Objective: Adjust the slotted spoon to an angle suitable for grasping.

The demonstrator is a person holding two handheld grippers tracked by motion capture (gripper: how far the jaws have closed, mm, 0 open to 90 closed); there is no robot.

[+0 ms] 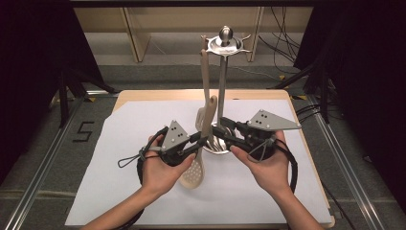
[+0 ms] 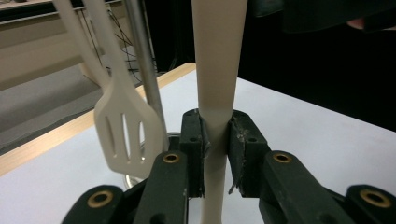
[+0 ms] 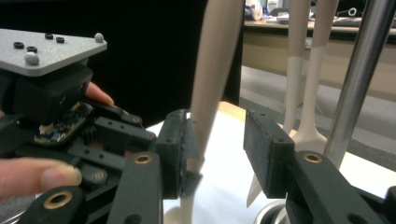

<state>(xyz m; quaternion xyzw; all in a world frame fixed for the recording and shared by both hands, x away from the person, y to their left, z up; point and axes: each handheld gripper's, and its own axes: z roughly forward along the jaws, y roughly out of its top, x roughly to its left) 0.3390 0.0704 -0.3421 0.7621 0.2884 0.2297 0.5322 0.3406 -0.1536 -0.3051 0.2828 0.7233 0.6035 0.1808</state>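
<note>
A cream slotted spoon [image 1: 193, 175] stands upright over the white sheet, head down. My left gripper [image 1: 201, 140] is shut on its handle; in the left gripper view both pads [image 2: 192, 140] press the handle [image 2: 218, 60] from either side. My right gripper [image 1: 225, 132] comes in from the right, open, with the same handle [image 3: 212, 70] between its jaws. The handle runs close by one pad [image 3: 180, 149], and a wide gap stays to the other. A cream slotted turner [image 1: 201, 119] hangs from the metal utensil stand [image 1: 221, 81] just behind.
The stand's steel pole [image 2: 142, 60] and round base [image 1: 215, 146] sit right behind both grippers. More cream handles [image 3: 299, 70] hang beside the pole [image 3: 359, 79]. White paper [image 1: 119, 143] covers the wooden table. Dark curtains flank both sides.
</note>
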